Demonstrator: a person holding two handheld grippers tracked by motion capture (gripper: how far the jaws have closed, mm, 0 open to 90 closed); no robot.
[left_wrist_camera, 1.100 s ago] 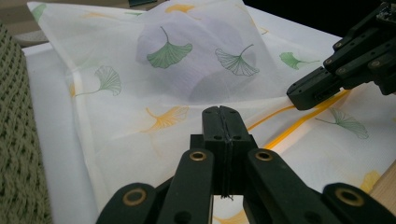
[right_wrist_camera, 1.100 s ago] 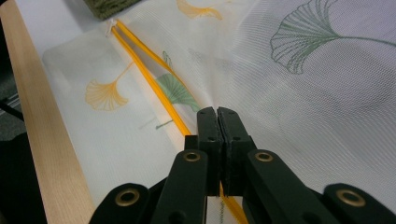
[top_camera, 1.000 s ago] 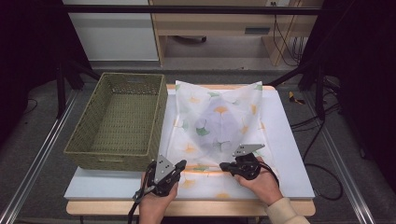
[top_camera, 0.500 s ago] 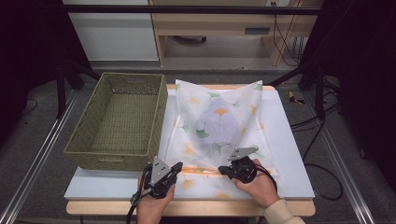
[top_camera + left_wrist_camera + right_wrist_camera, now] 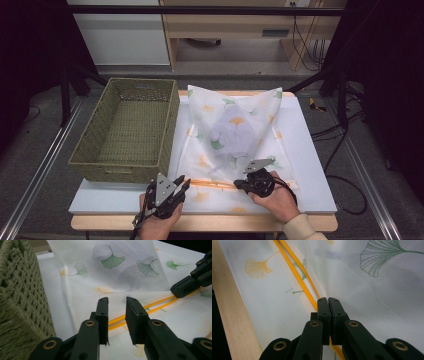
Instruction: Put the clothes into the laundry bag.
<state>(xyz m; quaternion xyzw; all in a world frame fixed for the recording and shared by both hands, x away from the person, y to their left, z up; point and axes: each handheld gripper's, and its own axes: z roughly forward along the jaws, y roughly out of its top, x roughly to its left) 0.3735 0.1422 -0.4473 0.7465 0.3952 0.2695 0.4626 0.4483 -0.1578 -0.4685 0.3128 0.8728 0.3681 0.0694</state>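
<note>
1. The sheer leaf-printed cloth (image 5: 235, 135) lies spread on the white table (image 5: 312, 165), just beside the green woven basket (image 5: 125, 130).
2. The left gripper (image 5: 117, 302) has just been opening; its jaws stand apart above the cloth's yellow hem (image 5: 160, 305), pinching nothing.
3. The right gripper (image 5: 328, 300) is pressed together on the cloth at that hem.

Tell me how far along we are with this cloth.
Done: the ginkgo-print cloth lies across the white table, its far part raised, its yellow-striped edge near the person. In hand: the right hand-held gripper is shut on that edge; the left hand-held gripper has just been opening, nothing pressed between its pads. Left: probably finishing the fold; the wicker basket holds nothing.
</note>
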